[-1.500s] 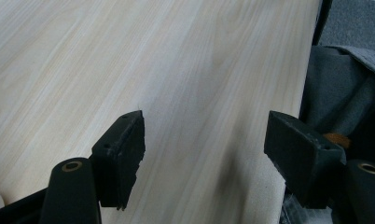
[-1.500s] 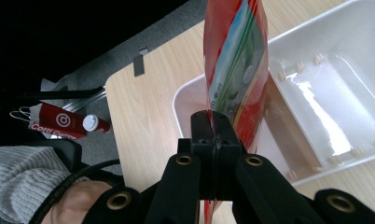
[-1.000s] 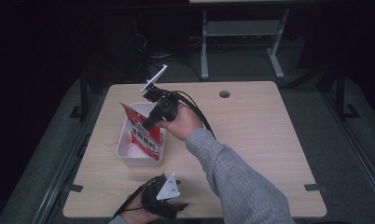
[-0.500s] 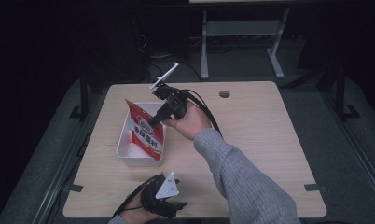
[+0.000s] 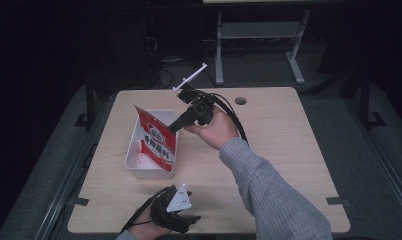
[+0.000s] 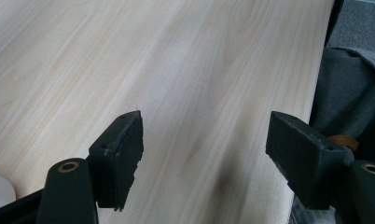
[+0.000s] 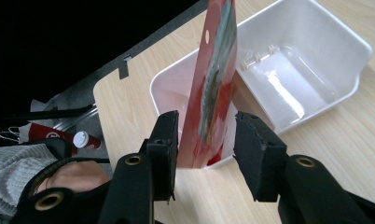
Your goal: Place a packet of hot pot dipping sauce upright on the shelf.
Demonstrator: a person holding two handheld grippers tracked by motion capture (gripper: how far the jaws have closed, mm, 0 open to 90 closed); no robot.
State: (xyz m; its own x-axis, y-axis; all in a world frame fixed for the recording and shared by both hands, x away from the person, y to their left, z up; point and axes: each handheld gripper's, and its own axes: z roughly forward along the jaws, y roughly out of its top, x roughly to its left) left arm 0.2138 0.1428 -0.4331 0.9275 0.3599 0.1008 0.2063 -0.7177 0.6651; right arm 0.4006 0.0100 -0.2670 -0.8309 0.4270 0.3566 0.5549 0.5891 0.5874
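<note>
Black left gripper [image 5: 176, 220], resting at the near table edge, is standing with jaws wide apart over bare wood, holding nothing. Farther in, the right gripper [image 7: 204, 140] has just been opening; its pads are now flanking the red snack packet [image 7: 211, 88], the left pad close against it. The packet is standing on edge, leaning in the white tray [image 7: 316, 56]. Releasing well probably means parting the jaws fully, then backing straight off so neither pad is dragging the packet over. The tray's rim is lying just below; open table [image 5: 289, 135] is waiting to the right, beyond.
</note>
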